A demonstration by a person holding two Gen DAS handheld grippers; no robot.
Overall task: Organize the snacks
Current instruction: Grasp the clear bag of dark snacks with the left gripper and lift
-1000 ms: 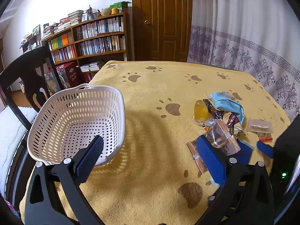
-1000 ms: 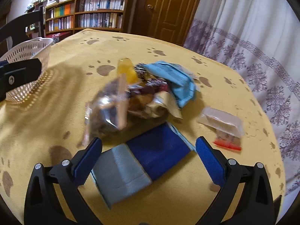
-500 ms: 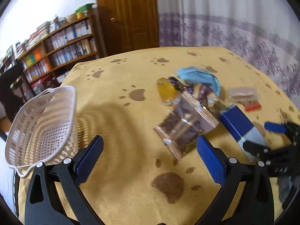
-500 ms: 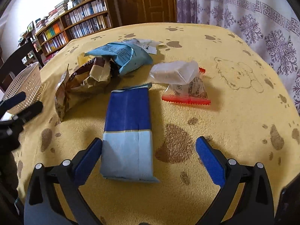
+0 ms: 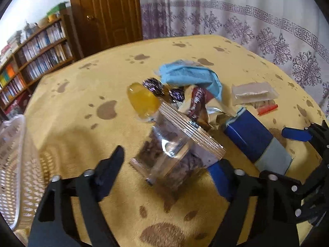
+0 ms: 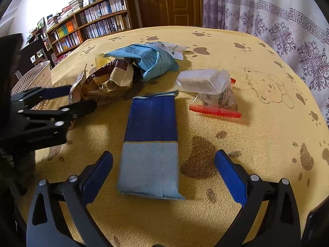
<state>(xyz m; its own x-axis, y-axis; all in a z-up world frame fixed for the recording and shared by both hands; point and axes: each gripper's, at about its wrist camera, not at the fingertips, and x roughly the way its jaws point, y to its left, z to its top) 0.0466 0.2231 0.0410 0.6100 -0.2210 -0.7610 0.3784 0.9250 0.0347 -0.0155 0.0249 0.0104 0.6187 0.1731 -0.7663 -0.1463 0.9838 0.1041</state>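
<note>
Left claw [image 5: 167,160] is spread wide, hovering right over a clear zip bag of dark snacks [image 5: 174,154] that sits between its fingers, though I can't tell if either pad is actually touching it. Right claw [image 6: 163,167] is wide open too, nothing in it, with the near end of a blue two-tone packet [image 6: 151,142] lying flat on the bench [image 6: 257,65] between its fingers. Rest of the snack pile is just past those two: a light blue bag [image 6: 144,58] resting on a crumpled brown wrapper [image 6: 107,78], a yellow jelly cup [image 5: 143,100] next to them, and off to the right a small clear pack [image 6: 203,81] sitting on top of a red-edged sachet [image 6: 218,105]. White plastic basket [image 6: 34,77] is over at the left edge of the bench, well apart from the pile.
</note>
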